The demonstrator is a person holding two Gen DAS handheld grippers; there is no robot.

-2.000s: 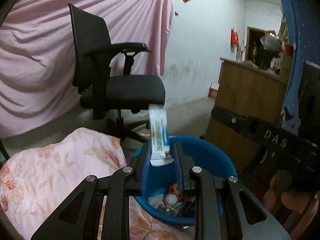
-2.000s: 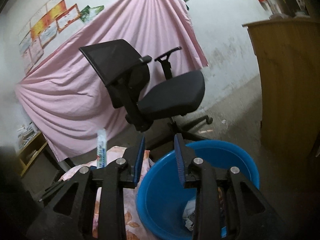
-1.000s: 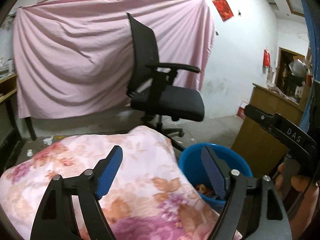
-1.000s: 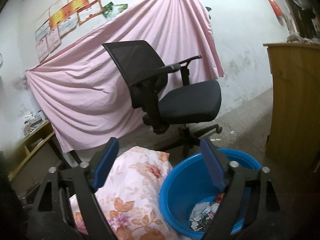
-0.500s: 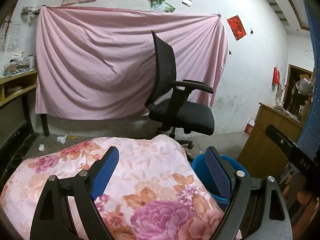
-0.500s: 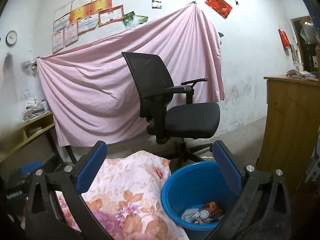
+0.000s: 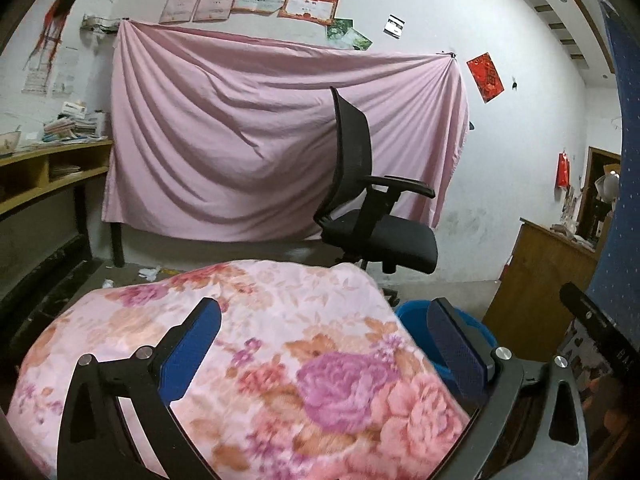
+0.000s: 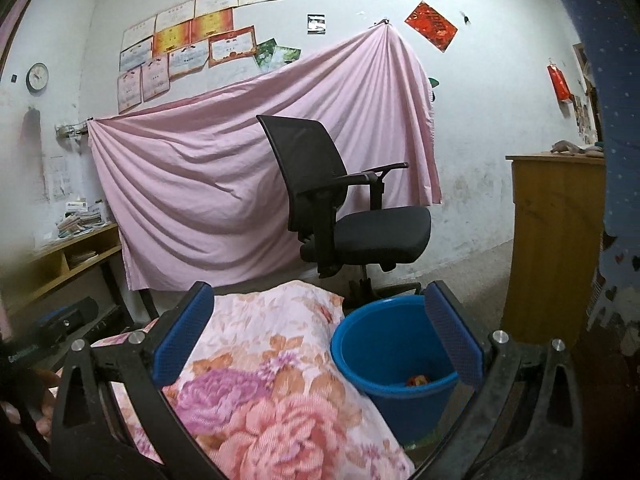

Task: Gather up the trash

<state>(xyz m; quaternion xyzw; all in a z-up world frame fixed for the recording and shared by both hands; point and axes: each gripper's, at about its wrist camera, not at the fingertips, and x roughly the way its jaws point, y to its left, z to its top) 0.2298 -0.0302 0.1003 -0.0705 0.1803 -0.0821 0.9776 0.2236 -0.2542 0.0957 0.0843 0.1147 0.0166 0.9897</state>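
Left gripper point(image 7: 324, 344): jaws wide apart, having just been opening; nothing between them; only the floral blanket point(image 7: 280, 360) lies beneath and beyond. Blue bucket point(image 7: 412, 314) sits just past its right finger, largely hidden by that finger and the blanket's edge; contents not visible from this side. Right gripper point(image 8: 320, 336): jaws wide apart, empty; blanket under its left finger; bucket point(image 8: 384, 340) beneath and just inside its right finger, standing upright beside the blanket. Trash point(image 8: 418, 380) lies at the bucket's bottom; only a small red-orange piece shows; rest hidden by the rim.
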